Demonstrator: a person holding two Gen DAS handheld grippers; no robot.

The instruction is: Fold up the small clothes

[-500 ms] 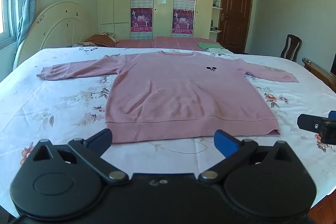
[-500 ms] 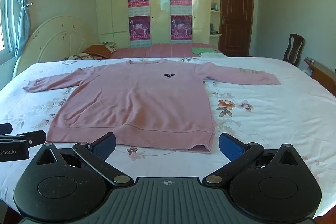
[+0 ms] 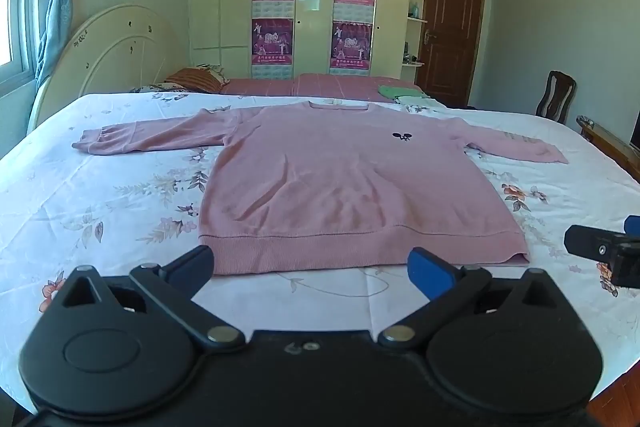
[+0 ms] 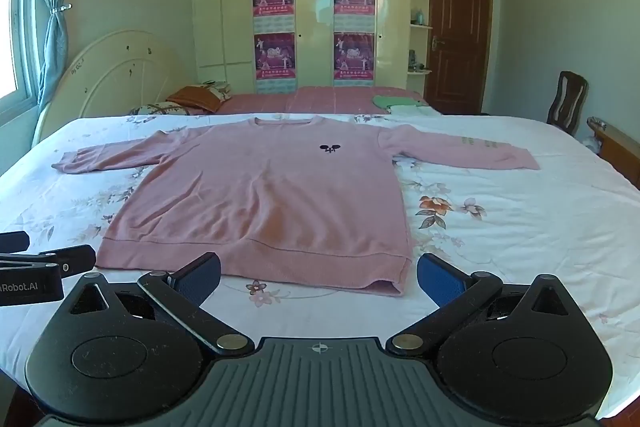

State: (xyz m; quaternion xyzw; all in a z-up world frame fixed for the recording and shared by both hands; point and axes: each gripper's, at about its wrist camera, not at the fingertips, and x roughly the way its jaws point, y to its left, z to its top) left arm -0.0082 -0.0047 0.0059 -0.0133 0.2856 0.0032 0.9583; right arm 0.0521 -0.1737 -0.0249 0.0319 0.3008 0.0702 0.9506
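A pink long-sleeved sweater (image 3: 344, 187) lies flat, front up, on the floral bedsheet (image 3: 100, 211), sleeves spread to both sides; it also shows in the right wrist view (image 4: 272, 203). My left gripper (image 3: 316, 267) is open and empty, just short of the hem. My right gripper (image 4: 320, 277) is open and empty, near the hem's right corner (image 4: 394, 283). The right gripper shows in the left wrist view (image 3: 604, 251); the left one shows in the right wrist view (image 4: 44, 267).
A second bed with a red cover (image 3: 320, 85) and a green garment (image 3: 394, 91) stands behind. A headboard (image 3: 116, 59) is at the left, a wooden chair (image 3: 554, 99) and a door (image 3: 452, 27) at the right. The bed's near edge lies below the grippers.
Both grippers have dipped slightly; the sweater sits a touch higher in both views. The sweater itself has not moved.
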